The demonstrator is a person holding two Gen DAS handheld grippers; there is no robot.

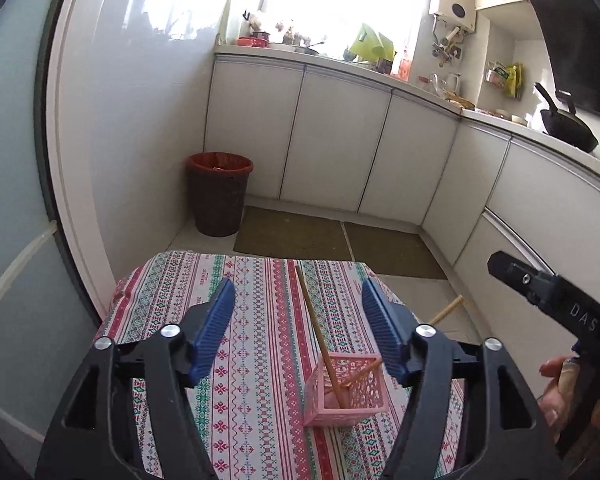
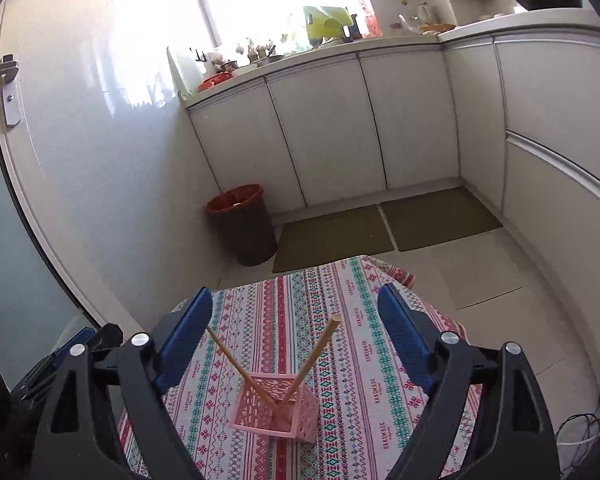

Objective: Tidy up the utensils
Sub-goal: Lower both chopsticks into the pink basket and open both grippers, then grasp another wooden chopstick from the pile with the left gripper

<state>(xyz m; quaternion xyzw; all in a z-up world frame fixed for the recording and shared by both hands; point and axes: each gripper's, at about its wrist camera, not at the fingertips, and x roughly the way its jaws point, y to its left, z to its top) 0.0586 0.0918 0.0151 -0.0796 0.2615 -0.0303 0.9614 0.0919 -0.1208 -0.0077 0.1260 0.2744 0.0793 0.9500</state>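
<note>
A small pink square holder of perforated plastic (image 2: 276,410) stands on the bench (image 2: 364,360), which is draped in a striped, cross-stitch-patterned cloth of red, green and white. Two thin pale wooden chopsticks rest inside it, their lower ends meeting at the bottom and their shafts leaning apart in a V: the left chopstick (image 2: 240,364) tilts up toward the left, the right chopstick (image 2: 318,350) up toward the right. The right hand-held gripper (image 2: 296,312) points down at the holder from just behind it, with the holder centred between its blue ribbed pads; its jaws stand wide apart, touch neither stick and grip nothing. The left hand-held gripper (image 1: 298,308) is likewise spread open and empty, but from its camera the holder (image 1: 344,390) sits off toward its right pad, and one chopstick (image 1: 318,328) rises steeply up the middle of the gap while the other (image 1: 446,314) leans away behind the right pad. The right one therefore looks better lined up with the holder, though both are near it. No loose utensil shows on the cloth in either view, so the sorting appears done or nearly so. Any further reach would have to come in along a stick's slanted axis, since a sideways knock could tip the light holder.
</note>
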